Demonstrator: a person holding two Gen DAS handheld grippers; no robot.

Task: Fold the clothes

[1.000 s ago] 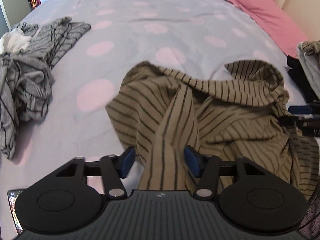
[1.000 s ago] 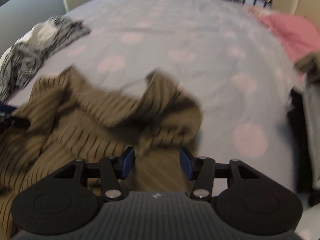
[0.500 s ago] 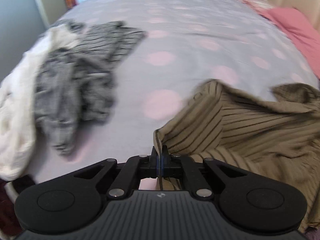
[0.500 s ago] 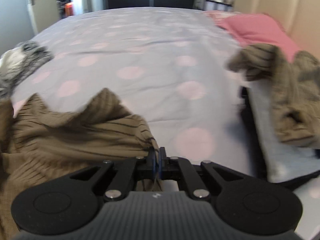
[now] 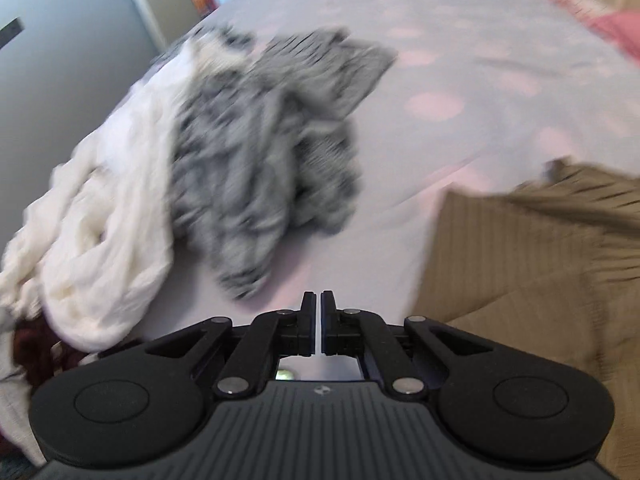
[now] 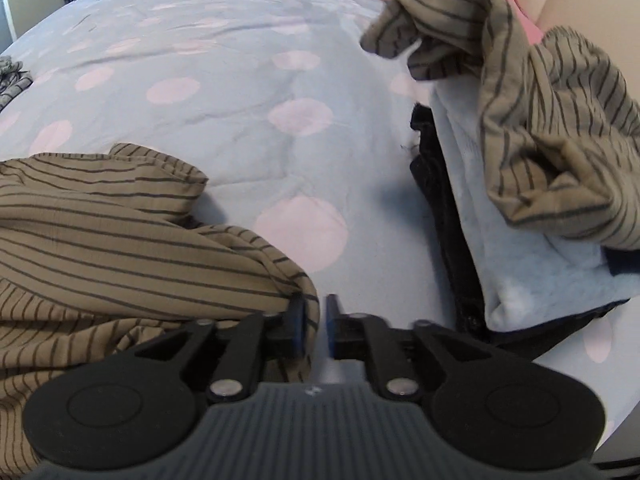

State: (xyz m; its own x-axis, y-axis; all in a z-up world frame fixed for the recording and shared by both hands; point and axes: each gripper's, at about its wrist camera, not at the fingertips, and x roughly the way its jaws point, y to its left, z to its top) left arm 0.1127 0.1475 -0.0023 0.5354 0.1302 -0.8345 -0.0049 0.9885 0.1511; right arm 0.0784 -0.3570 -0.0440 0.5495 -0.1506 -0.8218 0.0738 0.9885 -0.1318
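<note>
The brown striped shirt (image 6: 120, 240) lies crumpled on the dotted bed (image 6: 240, 60): light, limp, best pinched at hems. Right gripper (image 6: 316, 328) nips its edge; left gripper (image 5: 319, 322) looks closed, apparently empty

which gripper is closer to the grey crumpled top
Left. The left gripper points at the grey crumpled top just ahead of its fingers. The right gripper sits across the bed at the brown striped garment, with only a grey scrap at that view's far-left edge.

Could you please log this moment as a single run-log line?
left gripper: shut, nothing between fingers | right gripper: shut on brown striped garment | garment: crumpled on bed, unfolded
</note>
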